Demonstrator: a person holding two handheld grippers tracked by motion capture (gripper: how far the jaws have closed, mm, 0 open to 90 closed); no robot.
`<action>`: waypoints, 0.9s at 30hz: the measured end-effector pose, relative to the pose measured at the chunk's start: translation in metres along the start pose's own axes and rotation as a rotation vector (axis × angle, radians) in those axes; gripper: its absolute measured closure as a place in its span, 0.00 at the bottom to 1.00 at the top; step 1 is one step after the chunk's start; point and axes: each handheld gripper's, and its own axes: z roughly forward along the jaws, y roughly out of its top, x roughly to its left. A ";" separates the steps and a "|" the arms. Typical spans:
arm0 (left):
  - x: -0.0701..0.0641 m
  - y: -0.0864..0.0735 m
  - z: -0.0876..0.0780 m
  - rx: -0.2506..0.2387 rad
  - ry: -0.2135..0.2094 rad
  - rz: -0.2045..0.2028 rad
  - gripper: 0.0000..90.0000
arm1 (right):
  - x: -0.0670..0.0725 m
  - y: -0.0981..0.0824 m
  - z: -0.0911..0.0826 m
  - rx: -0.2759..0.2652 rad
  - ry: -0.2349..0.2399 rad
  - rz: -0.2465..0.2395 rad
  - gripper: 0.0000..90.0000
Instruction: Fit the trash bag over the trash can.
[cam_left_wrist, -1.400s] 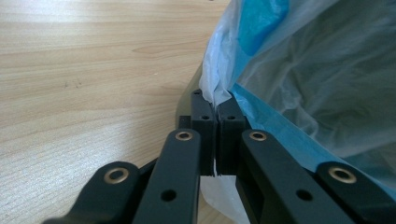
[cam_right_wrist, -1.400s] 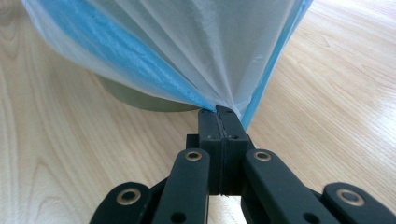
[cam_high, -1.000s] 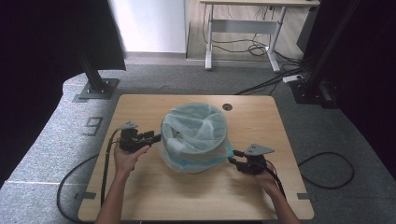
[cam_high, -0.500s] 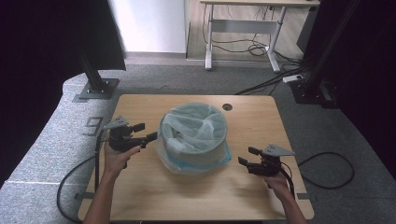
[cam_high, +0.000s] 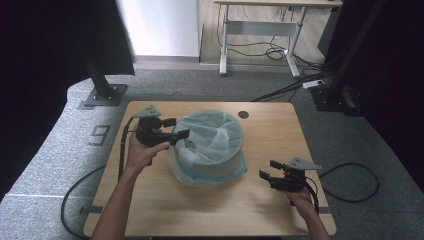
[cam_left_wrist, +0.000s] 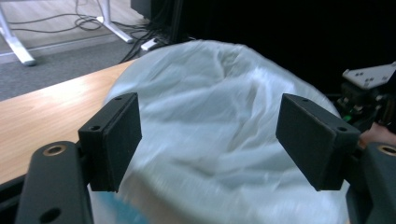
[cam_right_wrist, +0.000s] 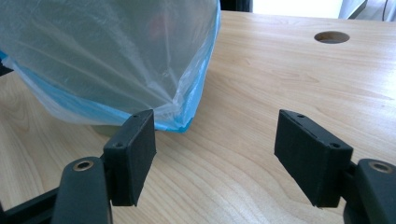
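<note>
My left claw (cam_high: 179, 127) was raised at the left rim of the bin (cam_high: 212, 165), its jaws spread wide with nothing pressed between them; they had just been opening. Ahead of it, in the left gripper view, the pale plastic bag (cam_left_wrist: 219, 135) bulged over the bin's mouth, close in front of my pads (cam_left_wrist: 122, 140) though I could not tell whether they touched it. My right claw (cam_high: 267, 176) sat low over the wooden table (cam_high: 280, 130), well apart from the bin on its right side, jaws likewise gaping and empty after opening. From that claw, the bag's blue-edged hem (cam_right_wrist: 189, 122) lay just ahead and to the left of my left pad, draped onto the tabletop.
</note>
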 end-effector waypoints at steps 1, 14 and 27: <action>-0.001 0.003 0.003 0.006 -0.003 0.001 0.25 | 0.001 0.000 0.000 0.006 0.001 0.000 0.32; -0.019 0.038 0.068 0.201 -0.011 0.048 0.29 | 0.008 0.002 -0.002 0.016 0.004 -0.013 0.33; -0.024 0.047 0.113 0.335 -0.050 0.044 0.32 | 0.007 0.003 -0.007 0.004 0.001 -0.014 0.34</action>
